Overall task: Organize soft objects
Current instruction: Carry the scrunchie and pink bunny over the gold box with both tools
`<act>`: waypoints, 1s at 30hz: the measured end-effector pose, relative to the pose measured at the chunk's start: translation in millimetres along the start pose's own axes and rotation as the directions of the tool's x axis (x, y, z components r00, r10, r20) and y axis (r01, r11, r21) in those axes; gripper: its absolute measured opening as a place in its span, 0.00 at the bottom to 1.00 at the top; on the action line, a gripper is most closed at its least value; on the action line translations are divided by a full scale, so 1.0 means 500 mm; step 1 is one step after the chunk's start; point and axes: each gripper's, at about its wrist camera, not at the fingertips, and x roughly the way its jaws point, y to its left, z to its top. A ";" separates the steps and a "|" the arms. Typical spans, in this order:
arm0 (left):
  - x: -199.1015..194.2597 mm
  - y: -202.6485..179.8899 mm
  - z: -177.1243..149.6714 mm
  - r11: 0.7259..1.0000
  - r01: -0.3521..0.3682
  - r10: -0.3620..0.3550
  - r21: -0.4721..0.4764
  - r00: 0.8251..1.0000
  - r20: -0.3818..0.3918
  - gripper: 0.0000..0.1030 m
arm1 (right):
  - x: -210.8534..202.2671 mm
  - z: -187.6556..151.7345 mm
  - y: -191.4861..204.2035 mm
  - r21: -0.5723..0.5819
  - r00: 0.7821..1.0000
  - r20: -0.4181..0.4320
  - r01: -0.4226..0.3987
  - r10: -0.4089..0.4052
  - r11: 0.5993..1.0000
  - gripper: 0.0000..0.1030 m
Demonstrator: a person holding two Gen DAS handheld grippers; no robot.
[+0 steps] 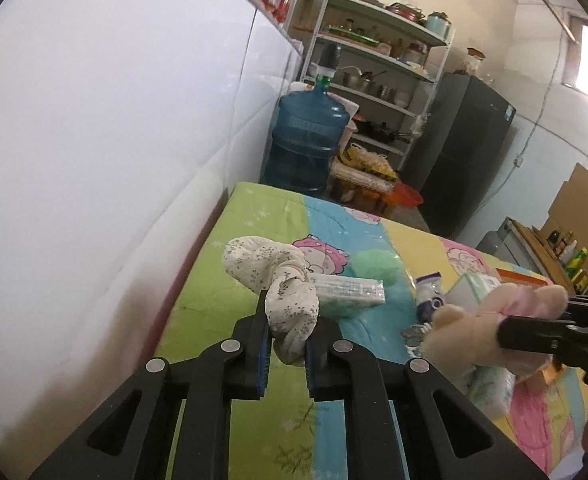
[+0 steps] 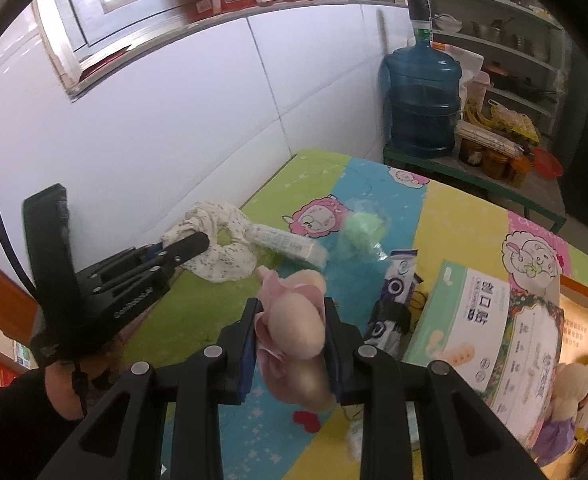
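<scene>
A: Quilted cotton, striped green, blue and yellow with cartoon sheep, covers the table (image 2: 466, 216) where the sorting takes place. Why are both items held off the cover?

B: Likely so each can be carried to its own pile. The white tissue box (image 2: 490, 320), the biggest item, lies flat at the right; its bold Chinese characters show, though I cannot read them reliably through the lens curve.

A: And the knotted cloth?

B: The left gripper (image 1: 288, 350) pinches the speckled white cloth bundle (image 1: 290, 308) by its lower twist, near the wall-side edge, just beside a slim tissue pack (image 1: 350, 288).

A: The right?

B: The right gripper (image 2: 290, 354) is pressed onto a peach plush toy (image 2: 294, 332), held above the blue stripe. A raised maker's word runs along the left tool's side, unreadable.
</scene>
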 end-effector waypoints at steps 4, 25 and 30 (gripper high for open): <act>-0.046 0.007 -0.005 1.000 0.012 -0.012 0.006 1.000 0.013 0.13 | -0.012 -0.015 0.018 0.008 1.000 0.004 -0.010 0.010 1.000 0.29; -0.238 -0.026 -0.071 0.978 0.175 -0.174 0.110 0.985 -0.020 0.13 | -0.113 -0.137 0.078 0.084 0.999 0.036 0.014 -0.017 0.996 0.29; -0.253 -0.071 -0.084 0.956 0.253 -0.249 0.145 0.967 -0.045 0.13 | -0.168 -0.183 0.060 0.141 0.996 0.057 0.063 -0.071 0.988 0.29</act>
